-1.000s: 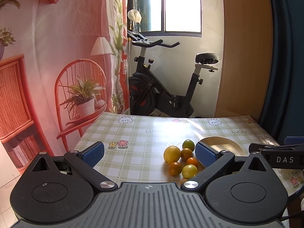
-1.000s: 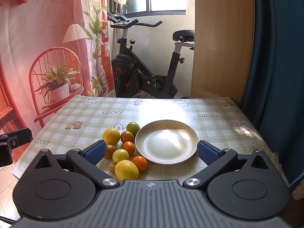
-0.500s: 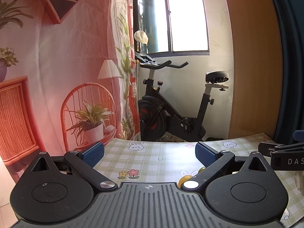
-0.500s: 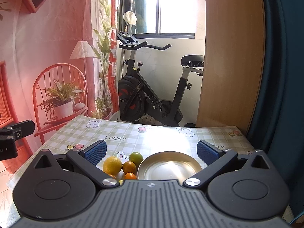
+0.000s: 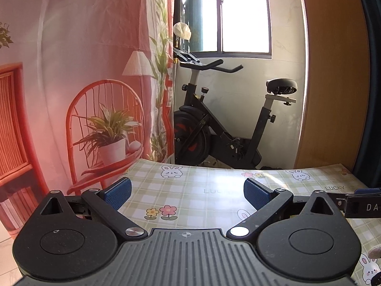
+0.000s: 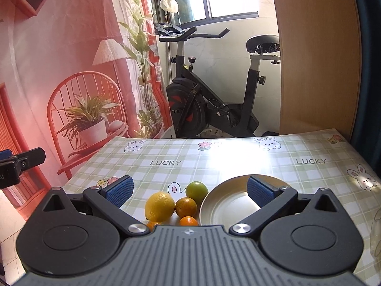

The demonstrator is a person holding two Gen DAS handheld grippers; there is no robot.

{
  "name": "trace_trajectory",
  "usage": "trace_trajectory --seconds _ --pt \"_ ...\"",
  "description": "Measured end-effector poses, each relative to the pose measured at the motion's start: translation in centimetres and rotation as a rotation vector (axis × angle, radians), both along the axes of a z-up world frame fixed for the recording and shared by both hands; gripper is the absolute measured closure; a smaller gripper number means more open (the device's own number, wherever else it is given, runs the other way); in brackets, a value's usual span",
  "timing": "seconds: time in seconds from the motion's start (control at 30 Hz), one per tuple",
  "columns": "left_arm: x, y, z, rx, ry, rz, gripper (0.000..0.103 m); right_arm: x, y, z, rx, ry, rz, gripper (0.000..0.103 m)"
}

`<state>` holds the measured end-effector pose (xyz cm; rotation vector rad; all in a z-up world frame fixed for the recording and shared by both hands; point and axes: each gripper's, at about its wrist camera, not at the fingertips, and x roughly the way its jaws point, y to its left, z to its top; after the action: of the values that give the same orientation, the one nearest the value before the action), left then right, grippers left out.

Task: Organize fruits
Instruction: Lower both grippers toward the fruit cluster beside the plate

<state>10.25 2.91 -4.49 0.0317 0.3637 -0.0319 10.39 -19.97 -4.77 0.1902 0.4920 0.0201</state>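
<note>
left wrist view: the left gripper (image 5: 187,190) hangs over the desk (image 5: 209,186) with its fingers (image 5: 117,191) spread wide and nothing between them. no fruit shows here, only checked cloth, a bike (image 5: 214,131) behind, and the tip of the right gripper (image 5: 359,203) at the right edge.

right wrist view: the right gripper (image 6: 189,191) has its fingers (image 6: 120,190) released too, empty. below them the fruit sits in a tight cluster on the desk, just left of the plate (image 6: 228,208): a lemon (image 6: 159,206), a lime (image 6: 196,190) near the plate's rim, an orange (image 6: 186,206) between them, and a small orange (image 6: 188,221) partly hidden by the gripper body. the plate looks bare.

judging by this, no fruit is placed yet and the step is the approach to a first pick. the next move calls for lowering the right gripper over one fruit, likely the lime or orange nearest the plate, closing gently so neighbours don't roll.
</note>
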Motion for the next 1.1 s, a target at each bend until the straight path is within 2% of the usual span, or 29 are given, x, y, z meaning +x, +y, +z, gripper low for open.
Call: trace_trajectory --seconds 0.07,0.23,0.3,0.47,0.53,0.7,0.8,0.9,1.1 --pt "0.7 0.3 -0.7 -0.022 0.042 -0.023 0.011 0.9 -0.1 -0.9 0.026 0.011 0.004 0.000" --pt "2.0 1.0 -2.8 -0.079 0.114 -0.044 0.012 2.6 0.2 -2.5 0.069 0.040 0.038 0.000" --pt "2.1 1.1 -3.4 -0.100 0.107 -0.059 0.013 2.9 0.4 -3.1 0.060 0.046 0.040 0.000" --pt "1.3 1.4 -4.5 -0.208 0.040 -0.096 0.013 3.0 0.8 -4.6 0.039 0.064 0.059 0.000" --pt "1.1 0.8 -4.9 -0.206 0.037 -0.106 0.013 2.9 1.1 -5.1 0.006 0.076 0.058 0.000" --pt "1.0 -1.1 -6.6 -0.184 0.102 -0.129 0.013 2.2 0.8 -6.5 -0.026 0.118 0.048 0.000" --pt "1.1 -1.4 -7.6 -0.192 0.157 -0.088 0.013 1.8 0.2 -7.0 -0.039 0.135 0.044 0.000" --pt "1.5 -1.5 -8.3 -0.169 0.215 -0.037 0.013 1.1 0.3 -7.3 -0.084 0.126 0.055 0.000" --pt "1.3 -1.7 -8.0 -0.123 0.257 0.002 0.013 -0.4 1.5 -7.7 -0.176 0.096 0.115 0.001"
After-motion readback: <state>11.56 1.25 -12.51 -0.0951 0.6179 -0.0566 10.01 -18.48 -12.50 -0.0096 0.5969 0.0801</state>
